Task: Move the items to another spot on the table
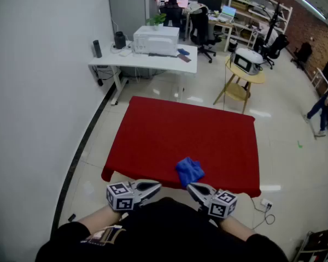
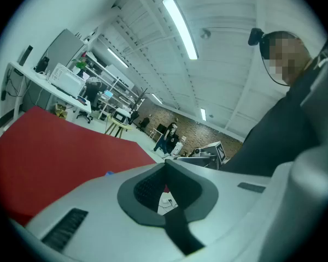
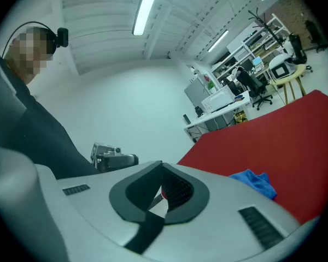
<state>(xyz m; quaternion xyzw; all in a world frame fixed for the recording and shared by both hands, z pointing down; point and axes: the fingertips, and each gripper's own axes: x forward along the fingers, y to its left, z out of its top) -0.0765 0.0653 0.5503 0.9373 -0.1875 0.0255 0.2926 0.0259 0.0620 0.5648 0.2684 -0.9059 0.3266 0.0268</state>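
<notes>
Left gripper (image 1: 154, 188) and right gripper (image 1: 192, 188) hover at the near edge, jaws pressed together and empty, while the crumpled blue cloth (image 1: 189, 171) lies just beyond the right gripper's tips on the red table (image 1: 180, 127).

Table (image 1: 153, 141) plain solid red. Cloth (image 1: 189, 171) bright blue, plain. Left gripper (image 1: 158, 186) and right gripper (image 1: 189, 186) light grey shells, dark grey ribbed pads (image 3: 177, 190), cubes (image 1: 120, 196) in black-and-white square markers. Sleeves (image 1: 65, 239) black. Desk (image 1: 147, 59) white, wall (image 1: 38, 64) white, floor (image 1: 295, 168) pale grey glossy tile, far wall (image 1: 300, 21) red-brown brick, round side table (image 1: 246, 75) yellow
</notes>
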